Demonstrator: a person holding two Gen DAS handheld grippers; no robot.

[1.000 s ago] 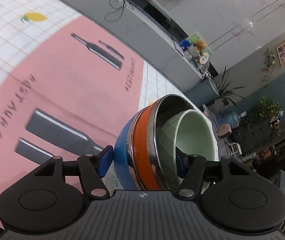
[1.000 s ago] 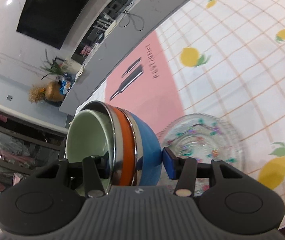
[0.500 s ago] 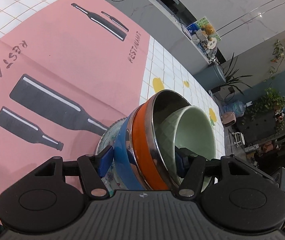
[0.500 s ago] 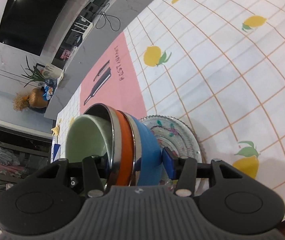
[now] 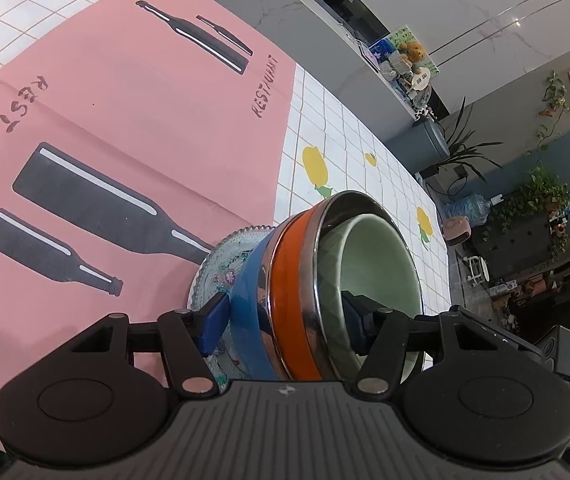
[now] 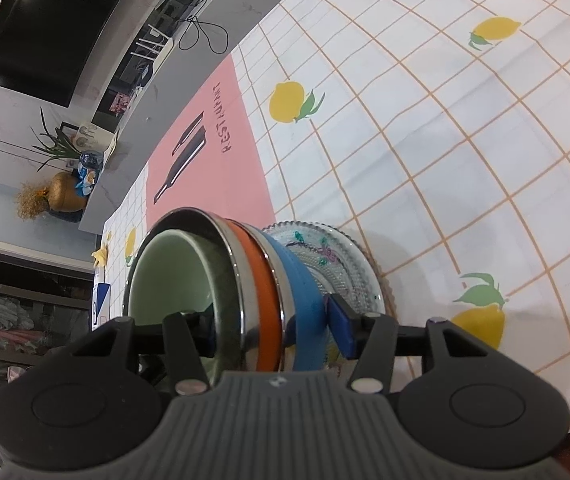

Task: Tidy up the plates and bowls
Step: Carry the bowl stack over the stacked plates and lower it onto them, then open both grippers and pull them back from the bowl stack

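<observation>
Both grippers — left gripper (image 5: 285, 322) and right gripper (image 6: 269, 328) — are clamped on opposite walls of the 3 nested bowls (image 5: 297, 280). The stack sits directly over the glass plate (image 6: 349, 256), base facing it — apparently touching.

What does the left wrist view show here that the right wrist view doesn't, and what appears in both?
Only the left wrist view shows the pink mat's two large bottle prints close up, and the teddy bear on the far counter. Only the right wrist view shows the black screen on the wall and the gold vase. Both show the nested bowl stack, green inside steel, orange and blue, over the glass plate, with the left gripper and right gripper each shut on it.
</observation>
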